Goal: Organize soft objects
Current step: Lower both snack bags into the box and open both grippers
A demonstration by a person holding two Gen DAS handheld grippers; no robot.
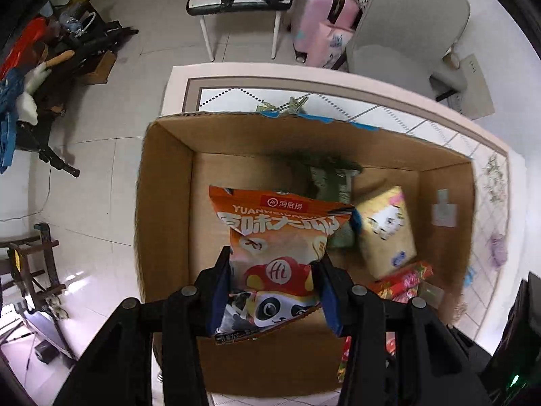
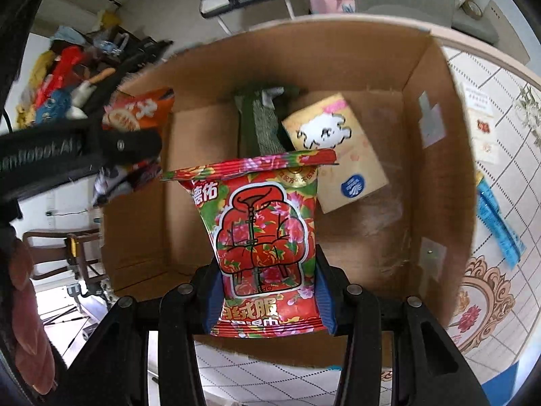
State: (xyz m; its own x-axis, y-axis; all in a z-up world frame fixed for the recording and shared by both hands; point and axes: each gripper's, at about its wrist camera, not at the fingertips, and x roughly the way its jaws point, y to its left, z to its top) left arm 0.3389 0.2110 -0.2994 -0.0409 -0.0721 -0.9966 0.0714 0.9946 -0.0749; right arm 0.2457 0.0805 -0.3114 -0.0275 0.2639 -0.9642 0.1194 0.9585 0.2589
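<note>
My left gripper [image 1: 272,270] is shut on an orange snack bag with a panda [image 1: 277,237] and holds it over the open cardboard box [image 1: 162,203]. My right gripper [image 2: 267,270] is shut on a red floral packet [image 2: 263,230] above the same box [image 2: 439,135]. Inside the box lie a yellow tissue pack [image 1: 385,233], also in the right wrist view [image 2: 338,155], and a dark green pack [image 2: 260,121]. The left gripper and its orange bag [image 2: 142,111] show at the left of the right wrist view. The red packet [image 1: 402,280] shows in the left wrist view.
The box stands on a patterned table [image 1: 372,108]. A blue strip packet [image 2: 497,223] and a small card [image 2: 480,115] lie on the table right of the box. A grey chair [image 1: 405,34], a pink suitcase [image 1: 321,17] and a small table [image 1: 236,0] stand beyond.
</note>
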